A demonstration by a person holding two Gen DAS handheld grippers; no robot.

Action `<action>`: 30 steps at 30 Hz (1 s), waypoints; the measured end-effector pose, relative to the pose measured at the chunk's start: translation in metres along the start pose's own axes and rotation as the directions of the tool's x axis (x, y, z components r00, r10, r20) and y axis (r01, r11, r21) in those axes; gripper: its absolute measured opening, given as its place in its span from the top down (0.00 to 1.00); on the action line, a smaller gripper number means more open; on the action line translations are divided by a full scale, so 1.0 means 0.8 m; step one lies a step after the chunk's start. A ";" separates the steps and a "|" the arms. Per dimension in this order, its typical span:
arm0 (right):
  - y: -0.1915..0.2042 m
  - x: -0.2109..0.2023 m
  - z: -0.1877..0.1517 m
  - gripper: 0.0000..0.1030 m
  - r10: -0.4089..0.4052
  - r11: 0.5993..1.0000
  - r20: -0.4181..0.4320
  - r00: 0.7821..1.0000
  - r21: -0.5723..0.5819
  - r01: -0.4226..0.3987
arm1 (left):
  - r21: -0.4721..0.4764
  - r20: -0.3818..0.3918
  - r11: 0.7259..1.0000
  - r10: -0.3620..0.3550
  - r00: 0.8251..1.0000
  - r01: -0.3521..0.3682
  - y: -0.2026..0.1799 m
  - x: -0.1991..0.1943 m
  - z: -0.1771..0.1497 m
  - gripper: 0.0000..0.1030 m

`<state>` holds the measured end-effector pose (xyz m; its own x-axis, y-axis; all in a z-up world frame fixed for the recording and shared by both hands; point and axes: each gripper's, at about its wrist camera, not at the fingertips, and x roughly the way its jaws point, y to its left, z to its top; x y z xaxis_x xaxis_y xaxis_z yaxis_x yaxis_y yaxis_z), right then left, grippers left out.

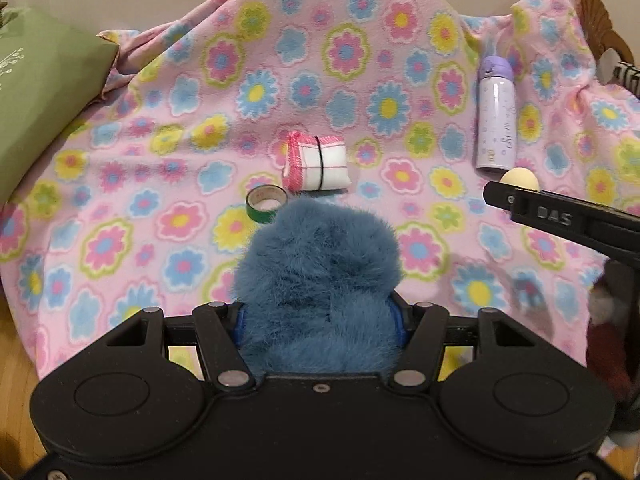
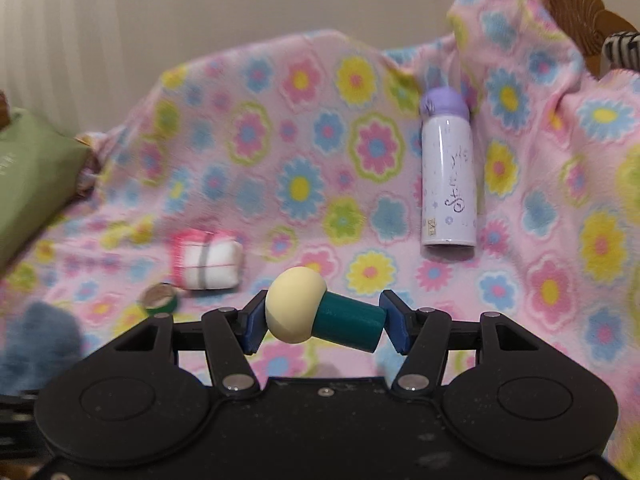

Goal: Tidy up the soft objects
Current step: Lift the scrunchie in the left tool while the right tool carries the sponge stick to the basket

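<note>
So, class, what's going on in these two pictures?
A person holds a gripper in each hand above a flowered blanket. The left gripper is shut on a blue furry toy; the right gripper clamps a mushroom-shaped toy. A folded cloth bundle, tape roll and purple bottle lie on the blanket.

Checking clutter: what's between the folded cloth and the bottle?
Nothing. In both wrist views only bare blanket runs between the cloth and the bottle; the tape roll sits on the cloth's other side.
</note>
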<state>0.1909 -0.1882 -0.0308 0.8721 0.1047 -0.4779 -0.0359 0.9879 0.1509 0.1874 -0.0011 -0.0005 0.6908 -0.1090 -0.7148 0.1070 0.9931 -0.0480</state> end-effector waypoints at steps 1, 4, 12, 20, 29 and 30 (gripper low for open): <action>0.002 -0.013 -0.003 0.43 0.009 1.000 0.005 1.000 0.003 -0.009 | -0.002 0.004 1.000 -0.004 1.000 0.004 -0.001 -0.006 -0.003 0.44; 0.011 -0.059 -0.017 0.43 0.031 0.999 0.018 0.999 0.010 -0.031 | -0.007 0.019 1.000 -0.016 1.000 0.016 -0.003 -0.026 -0.012 0.44; 0.024 -0.156 -0.061 0.43 0.046 0.996 0.019 0.999 0.081 -0.048 | 0.012 0.074 0.999 -0.031 0.997 0.030 -0.015 -0.083 -0.048 0.44; 0.024 -0.245 -0.105 0.43 0.041 0.991 0.034 0.999 0.127 -0.045 | 0.028 0.096 0.999 -0.042 0.995 0.039 -0.016 -0.135 -0.098 0.44; 0.032 -0.300 -0.138 0.43 0.070 0.989 0.027 0.997 0.128 -0.072 | 0.037 0.044 0.995 -0.094 0.995 0.093 -0.020 -0.153 -0.146 0.44; 0.032 -0.298 -0.142 0.43 0.070 0.988 0.013 0.997 0.138 -0.071 | 0.038 0.028 0.994 -0.102 0.994 0.101 -0.022 -0.149 -0.149 0.44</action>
<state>-0.0733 -0.1751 -0.0111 0.8738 0.1724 -0.4547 -0.0305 0.9526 0.3026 0.0182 -0.0002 0.0025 0.6962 -0.2113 -0.6860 0.2033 0.9746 -0.0939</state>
